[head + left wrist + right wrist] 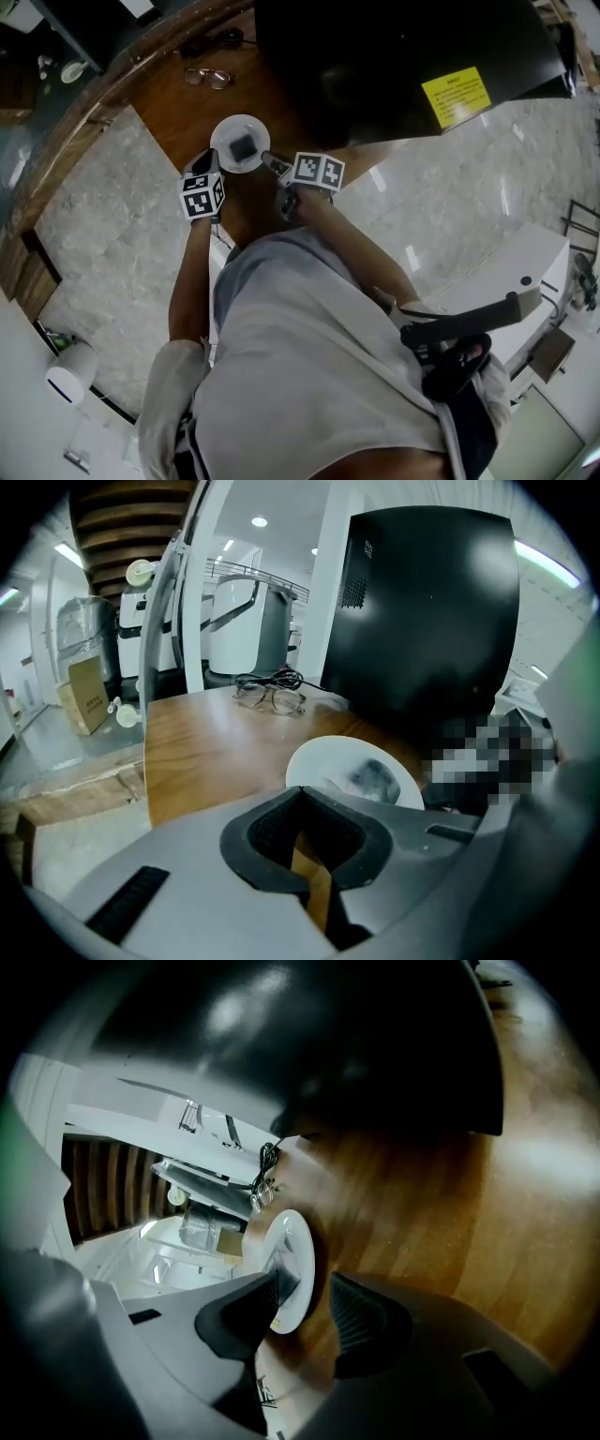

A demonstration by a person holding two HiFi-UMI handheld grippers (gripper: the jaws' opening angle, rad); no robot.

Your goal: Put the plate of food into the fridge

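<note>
A white plate (225,138) with a dark piece of food (243,147) rests on the wooden table (183,108), in front of the black fridge (403,56). My left gripper (210,165) is at the plate's near-left rim. In the left gripper view it (302,791) has its tips together, with the plate (323,761) just beyond them; its near rim is hidden. My right gripper (273,162) is at the plate's right rim. In the right gripper view it (307,1284) stands open, and the plate (292,1241) shows edge-on beside the left finger (246,1314).
A pair of glasses (208,77) lies further back on the table. The fridge (431,611) carries a yellow label (456,94). Marble floor (94,216) flanks the table. A white machine (511,272) stands at the right, and a white canister (70,370) at the lower left.
</note>
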